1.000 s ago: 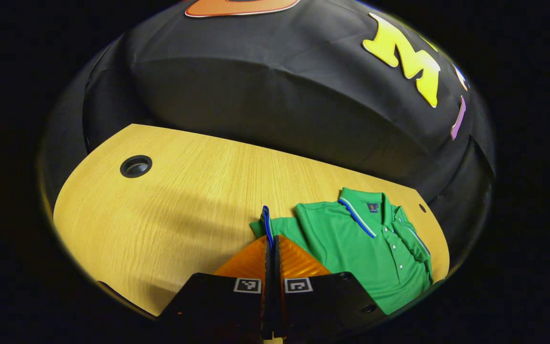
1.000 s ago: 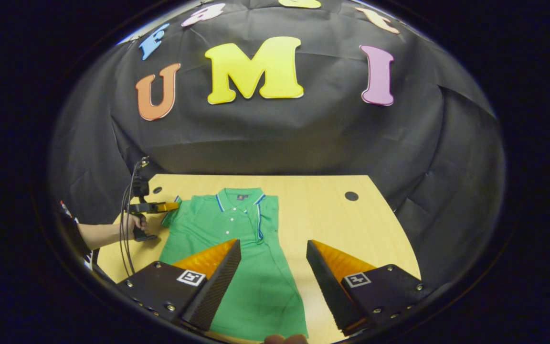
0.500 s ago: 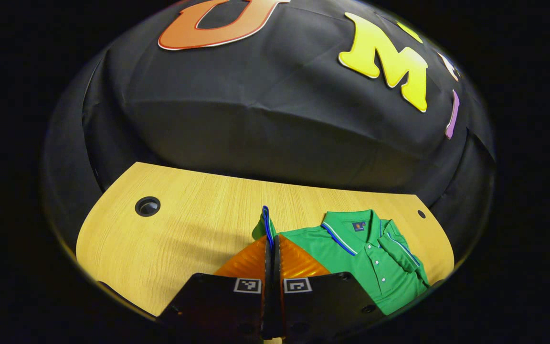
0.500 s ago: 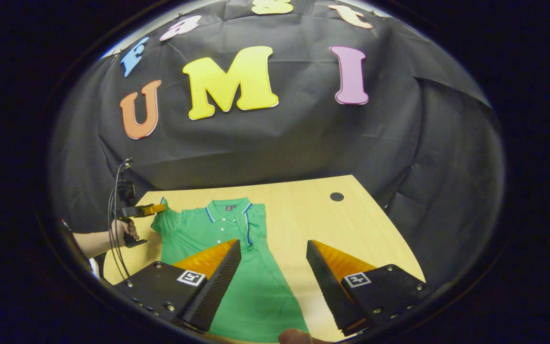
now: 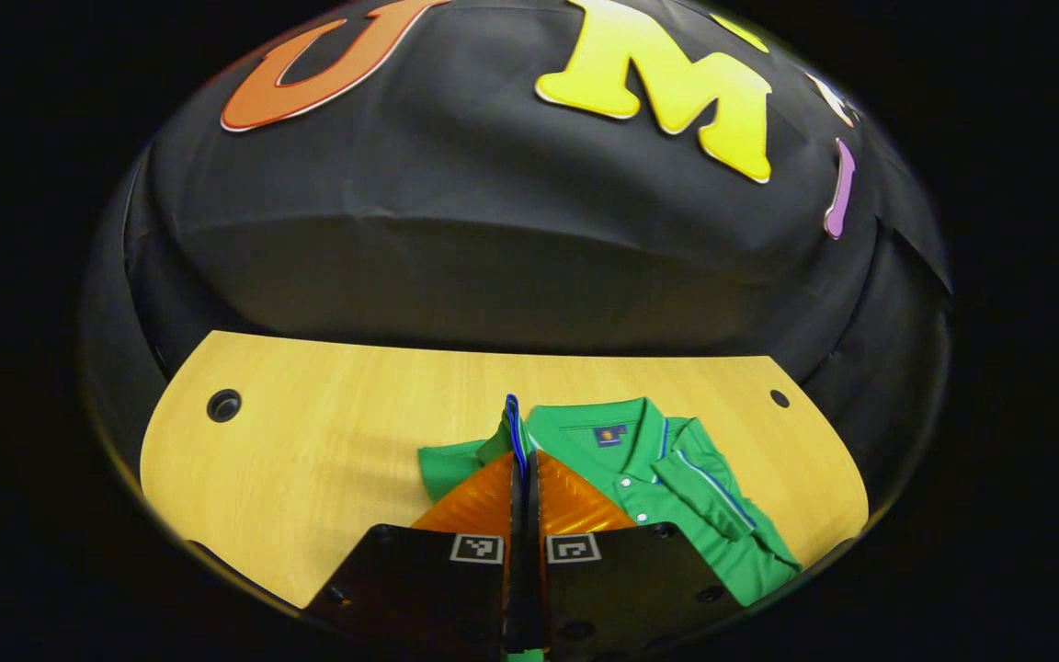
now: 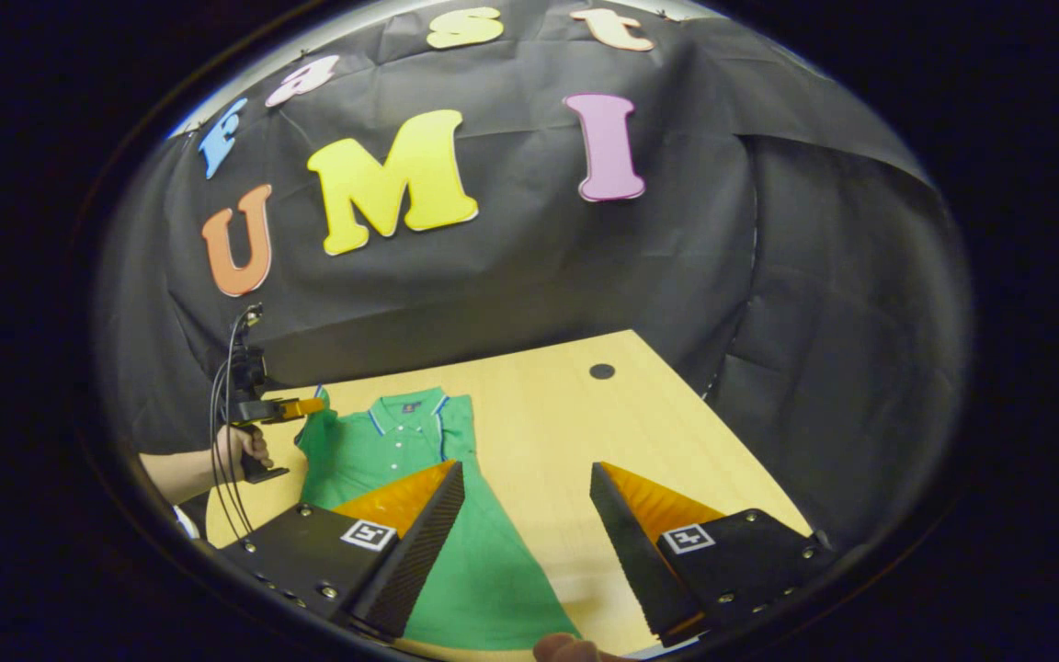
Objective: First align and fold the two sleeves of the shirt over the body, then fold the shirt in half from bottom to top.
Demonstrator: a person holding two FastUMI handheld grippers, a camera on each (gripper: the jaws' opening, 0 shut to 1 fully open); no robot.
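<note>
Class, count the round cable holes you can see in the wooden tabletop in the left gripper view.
2: one cable hole near the far left corner, a smaller one near the far right corner. The green polo shirt could hide others.

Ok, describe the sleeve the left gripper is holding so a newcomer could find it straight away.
On the light wooden table lies a green polo shirt. The left gripper is shut on the blue-trimmed cuff of its sleeve, lifted beside the collar; the other sleeve lies flat across the chest.
</note>
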